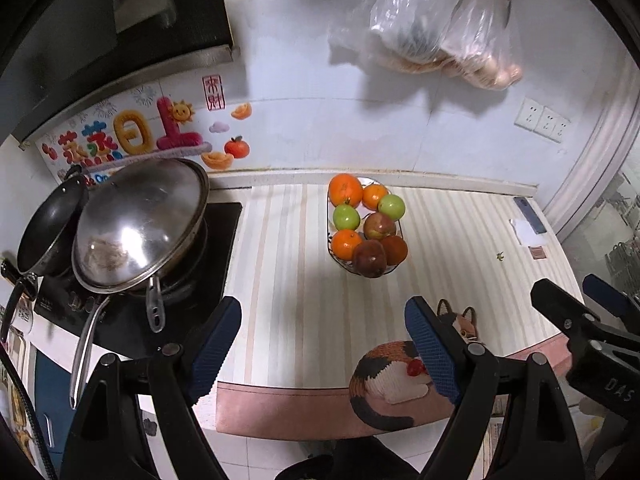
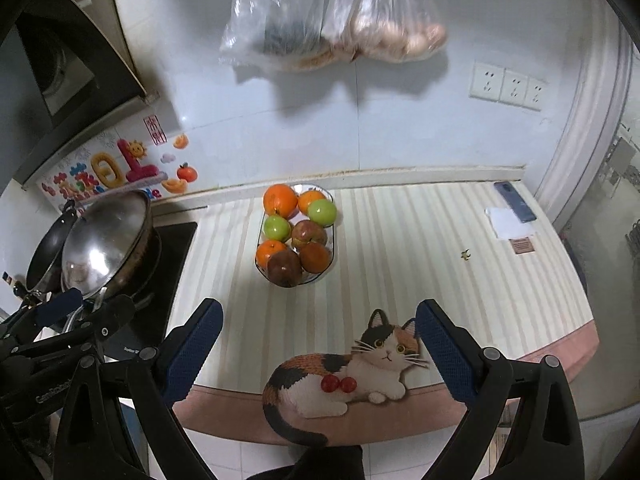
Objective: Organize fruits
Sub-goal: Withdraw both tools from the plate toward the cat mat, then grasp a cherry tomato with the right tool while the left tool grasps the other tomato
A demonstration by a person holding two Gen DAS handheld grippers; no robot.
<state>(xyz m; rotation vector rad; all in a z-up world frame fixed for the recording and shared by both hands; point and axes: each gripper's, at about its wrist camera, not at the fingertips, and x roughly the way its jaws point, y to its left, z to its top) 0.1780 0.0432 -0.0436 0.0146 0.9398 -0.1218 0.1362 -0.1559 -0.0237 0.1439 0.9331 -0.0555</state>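
An oval fruit dish (image 1: 330,216) (image 2: 331,227) stands on the striped counter near the back wall. It holds several fruits: oranges (image 1: 345,189) (image 2: 280,200), green apples (image 1: 346,217) (image 2: 322,212) and dark red apples (image 1: 369,258) (image 2: 284,269). My left gripper (image 1: 324,344) is open and empty, held above the counter's front edge, well short of the dish. My right gripper (image 2: 320,344) is open and empty, also at the front edge. It shows in the left wrist view too (image 1: 576,300).
A wok with a steel lid (image 1: 140,224) (image 2: 104,240) and a black pan (image 1: 52,228) sit on the stove at left. A cat-print mat (image 2: 340,380) covers the counter. A phone (image 2: 514,200) and paper lie at right. Plastic bags (image 2: 332,16) hang on the wall.
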